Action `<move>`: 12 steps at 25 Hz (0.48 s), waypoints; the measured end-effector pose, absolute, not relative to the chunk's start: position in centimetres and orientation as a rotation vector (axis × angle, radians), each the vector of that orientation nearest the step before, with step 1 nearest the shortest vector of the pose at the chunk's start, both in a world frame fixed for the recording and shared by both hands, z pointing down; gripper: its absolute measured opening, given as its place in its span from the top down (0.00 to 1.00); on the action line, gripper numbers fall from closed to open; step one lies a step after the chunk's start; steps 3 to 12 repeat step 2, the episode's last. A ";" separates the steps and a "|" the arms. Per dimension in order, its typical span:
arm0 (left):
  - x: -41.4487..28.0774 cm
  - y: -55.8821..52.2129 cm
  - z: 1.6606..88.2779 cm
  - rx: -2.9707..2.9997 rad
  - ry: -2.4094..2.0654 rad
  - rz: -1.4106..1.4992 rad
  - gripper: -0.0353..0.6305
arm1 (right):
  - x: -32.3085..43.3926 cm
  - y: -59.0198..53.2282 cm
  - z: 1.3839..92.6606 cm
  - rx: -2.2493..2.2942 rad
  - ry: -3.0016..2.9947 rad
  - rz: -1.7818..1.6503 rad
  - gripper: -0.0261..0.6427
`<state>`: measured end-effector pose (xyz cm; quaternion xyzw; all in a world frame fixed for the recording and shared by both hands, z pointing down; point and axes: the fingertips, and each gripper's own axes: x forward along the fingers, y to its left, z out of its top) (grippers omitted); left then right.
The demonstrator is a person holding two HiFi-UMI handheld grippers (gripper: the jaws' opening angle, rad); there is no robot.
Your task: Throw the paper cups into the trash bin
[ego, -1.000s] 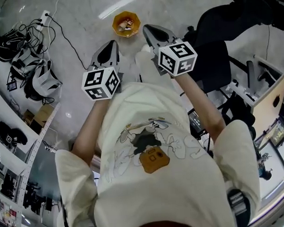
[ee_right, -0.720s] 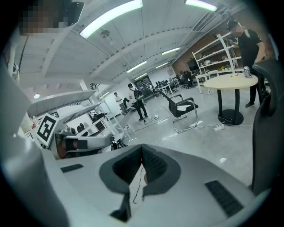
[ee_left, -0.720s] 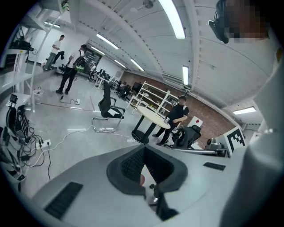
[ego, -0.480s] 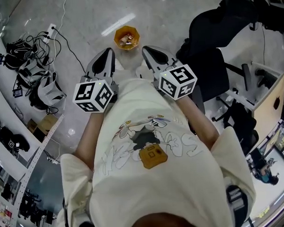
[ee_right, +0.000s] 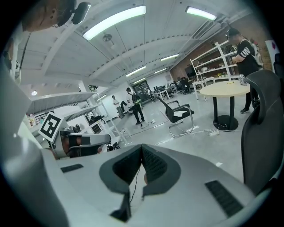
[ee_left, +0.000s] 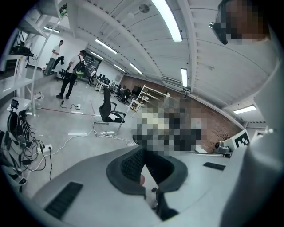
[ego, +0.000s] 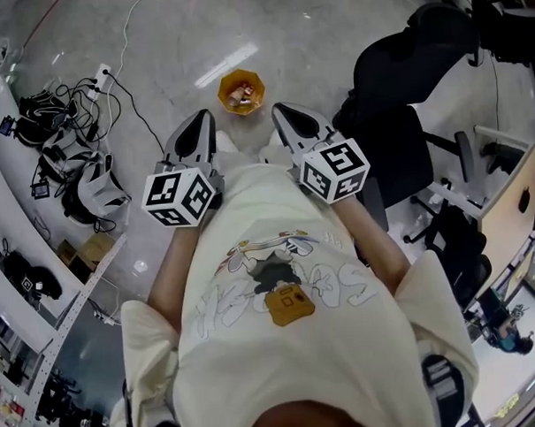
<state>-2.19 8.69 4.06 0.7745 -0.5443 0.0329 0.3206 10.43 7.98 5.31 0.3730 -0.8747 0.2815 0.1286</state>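
The left claw (ee_left: 143, 152) is clenched, its ribbed dark pads meeting at the tips with nothing between them. The right claw (ee_right: 142, 150) is clenched the same way and also empty. In the head view both are held side by side in front of the person's chest, the left claw (ego: 200, 123) and the right claw (ego: 288, 117) pointing away from the body, each with its marker cube nearest the camera. Just beyond their tips, roughly midway between them, the orange trash bin (ego: 224, 80) stands on the glossy grey floor (ego: 180, 44), apart from both claws. Small pale things (ego: 238, 96) lie inside it, too small to tell whether they are the paper cups. The person wears a cream T-shirt (ego: 255, 341) with a printed drawing on the front. To the right of the right claw stands a black office chair (ego: 405, 114). To the left, a tangle of cables (ego: 84, 66) and a white headset (ego: 96, 185) lie on the floor beside shelving. The gripper views look out across a large room with ceiling strip lights, an empty chair (ee_right: 179, 113) and people standing far off (ee_left: 71, 75).
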 end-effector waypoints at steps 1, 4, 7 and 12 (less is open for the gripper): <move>-2.3 8.7 4.1 2.032 -1.431 0.089 0.94 | 10.4 7.9 5.3 1.086 -2.542 0.818 0.95; -2.3 8.7 4.1 2.029 -1.431 0.092 0.94 | 10.4 7.9 5.2 1.087 -2.540 0.817 0.95; -2.3 8.7 4.1 2.029 -1.431 0.092 0.94 | 10.4 7.9 5.2 1.087 -2.540 0.817 0.95; -2.3 8.7 4.1 2.029 -1.431 0.092 0.94 | 10.4 7.9 5.2 1.087 -2.540 0.817 0.95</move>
